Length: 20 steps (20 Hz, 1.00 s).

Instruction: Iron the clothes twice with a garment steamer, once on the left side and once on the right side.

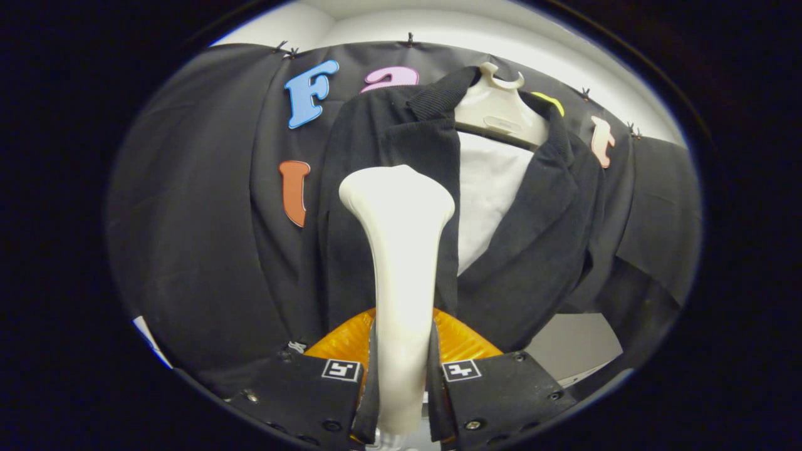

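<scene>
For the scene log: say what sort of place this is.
Likely a staged recording booth, not a home: a black cloth wall, a dark jacket over a white hanger, and the tongs shut on a steamer raised at the jacket's left front.

Gripper [401,376] with two blocky finger housings, square tag markings, round screw heads, seemingly ribbed inner pads

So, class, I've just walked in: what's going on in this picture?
A hand-held gripper is shut on the handle of a white garment steamer, both fingers pressing its sides. The steamer's head is raised against the left front panel of a black jacket that hangs on a cream hanger over a white shirt. It is working the left side.
</scene>
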Motion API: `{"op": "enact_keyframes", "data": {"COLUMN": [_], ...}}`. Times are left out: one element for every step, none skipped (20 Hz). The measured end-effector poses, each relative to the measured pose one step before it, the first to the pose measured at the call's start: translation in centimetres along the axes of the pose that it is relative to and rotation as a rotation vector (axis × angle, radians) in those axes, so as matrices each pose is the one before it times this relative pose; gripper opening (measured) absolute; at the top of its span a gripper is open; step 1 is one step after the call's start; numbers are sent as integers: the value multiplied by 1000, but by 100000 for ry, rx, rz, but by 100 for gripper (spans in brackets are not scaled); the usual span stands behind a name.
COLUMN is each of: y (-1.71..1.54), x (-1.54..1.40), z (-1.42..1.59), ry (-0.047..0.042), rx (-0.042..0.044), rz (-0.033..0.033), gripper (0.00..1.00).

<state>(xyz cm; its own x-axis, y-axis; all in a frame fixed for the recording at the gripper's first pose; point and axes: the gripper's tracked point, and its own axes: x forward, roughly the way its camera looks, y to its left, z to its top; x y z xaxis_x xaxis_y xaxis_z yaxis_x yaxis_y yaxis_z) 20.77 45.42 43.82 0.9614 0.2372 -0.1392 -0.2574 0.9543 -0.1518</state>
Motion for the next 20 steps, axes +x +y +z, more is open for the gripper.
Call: {"op": "enact_keyframes", "data": {"y": [-215, -48, 0, 24, -84, -67, 7, -40, -99, -102, 20, 3, -17, 82, 74, 98, 75, 174, 144, 172], "x": [-32, 49, 73, 71, 74, 116, 114, 121, 50, 90, 1, 88, 115, 48, -4, 83, -16, 29, 53, 145], "z": [-609, -507, -573, -616, -701, -629, -766, -724, -687, -650, -671, -644, -518, -525, -537, -528, -474, -552, -562, -657], "ry": [502, 512, 457, 555, 807, 813, 1033, 898, 953, 682, 620, 658, 590, 361, 258, 301, 298, 506, 605, 1243], "rx": [-337, -320, -389, -329, -173, -61, -241, 18, -47, -99, -251, -410, -546, -907, -834, -811, -511, -774, -409, -1], "rz": [-57, -44, 171, 293, 172, 155, 122, 198, -38, -18, -183, -222, -148, -47, 36, -162, -133, -70, 114, 402], "gripper": [34, 34, 34, 34, 34, 34, 34, 34, 34, 34, 34, 34, 34, 34, 34, 34, 34, 34, 34, 34]}}
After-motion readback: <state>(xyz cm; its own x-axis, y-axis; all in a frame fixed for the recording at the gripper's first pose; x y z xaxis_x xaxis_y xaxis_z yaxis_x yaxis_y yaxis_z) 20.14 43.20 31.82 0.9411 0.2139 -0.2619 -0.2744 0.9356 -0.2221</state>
